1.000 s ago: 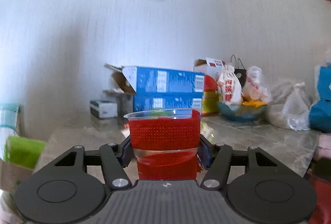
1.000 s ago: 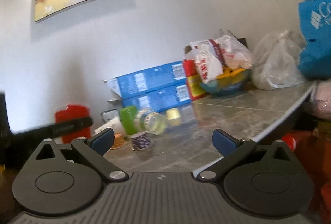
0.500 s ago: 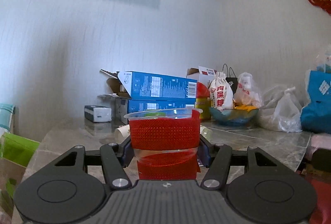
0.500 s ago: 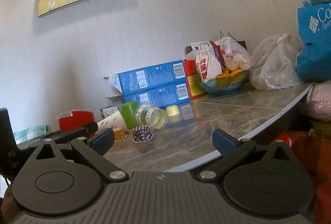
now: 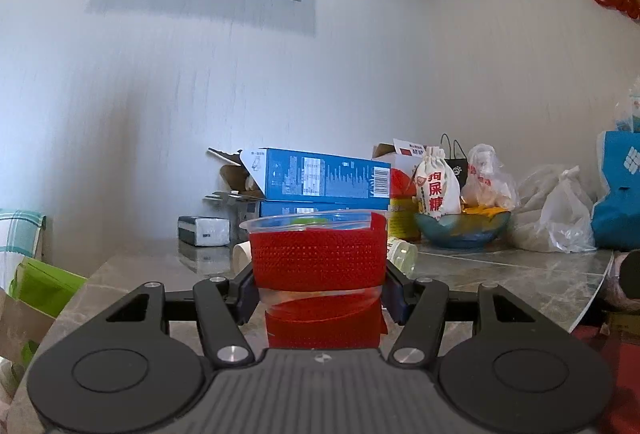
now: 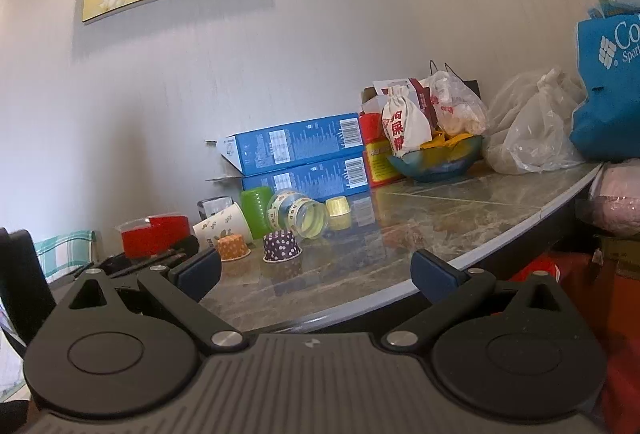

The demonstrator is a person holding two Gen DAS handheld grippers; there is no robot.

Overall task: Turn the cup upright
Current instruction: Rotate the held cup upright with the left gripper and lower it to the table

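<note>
A: Cup (image 5: 318,258) is seen in the left wrist view, gripped by the left claw (image 5: 318,290) with its open rim up. The jaws are pressed against its sides, below the red band.

B: Why is it held so low on the wall?

A: A low grip probably keeps the rim free and the cup level. Whether its base is touching the table (image 5: 500,274) cannot be told, since the claw body hides it.

B: And what is shown in the right wrist view?

A: The right claw (image 6: 316,270) is spread wide, and nothing is held between its jaws. It is kept off the near table edge (image 6: 400,298), apart from the work, probably so that the left side is not hindered. The cup (image 6: 154,234) is seen at far left, upright in the other claw.

B: Is anything close to it?

A: A paper cup (image 6: 224,226), a green cup (image 6: 258,211) and a jar (image 6: 298,213) are lying just beside it, so a careless set-down could knock them. The flip is judged done, with only release left.
</note>
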